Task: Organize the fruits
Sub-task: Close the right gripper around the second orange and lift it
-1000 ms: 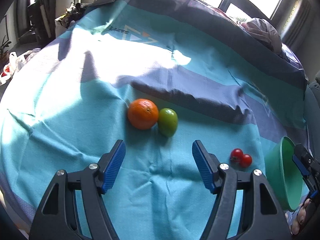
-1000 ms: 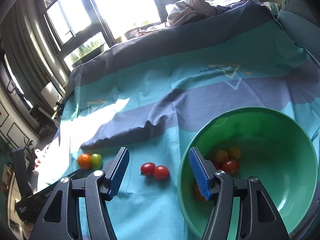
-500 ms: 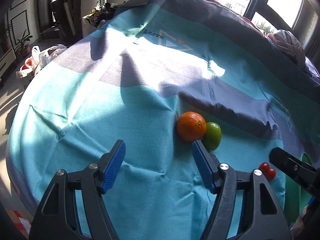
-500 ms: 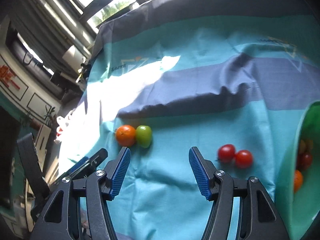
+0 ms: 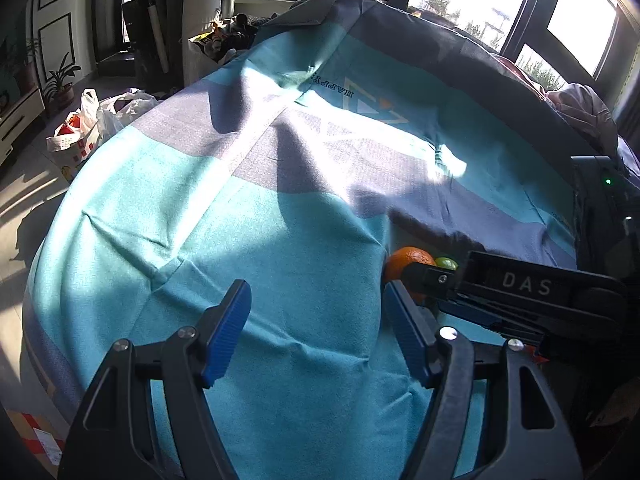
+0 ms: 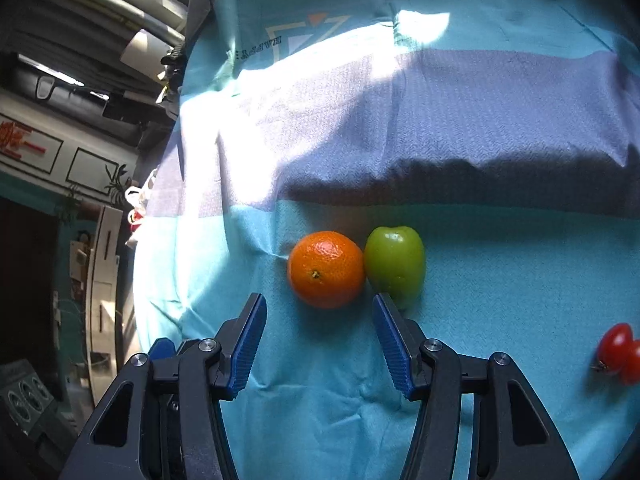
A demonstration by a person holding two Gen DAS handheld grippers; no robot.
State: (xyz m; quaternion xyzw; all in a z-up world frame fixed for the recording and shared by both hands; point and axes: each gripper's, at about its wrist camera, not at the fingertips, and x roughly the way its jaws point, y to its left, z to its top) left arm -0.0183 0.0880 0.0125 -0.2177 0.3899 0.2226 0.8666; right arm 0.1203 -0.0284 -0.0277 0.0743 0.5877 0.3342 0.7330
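An orange [image 6: 326, 268] and a green fruit [image 6: 395, 265] lie touching on the teal cloth [image 6: 500, 280]. My right gripper [image 6: 318, 338] is open and empty, its jaws just in front of the orange. Two red cherry tomatoes [image 6: 620, 353] lie at the right edge. In the left wrist view my left gripper [image 5: 316, 330] is open and empty over bare cloth; the orange [image 5: 408, 260] and green fruit [image 5: 447, 263] show to its right, partly hidden by the black body of the right gripper [image 5: 516, 296]. The green bowl is out of view.
The striped teal and grey cloth [image 5: 240, 220] covers a rounded surface that drops off at the left. Plastic bags [image 5: 80, 128] and clutter stand on the floor beyond. Windows lie at the back.
My right gripper swung left from the bowl and tomatoes to the orange and green fruit and came close. My left gripper moved left, away from the fruit.
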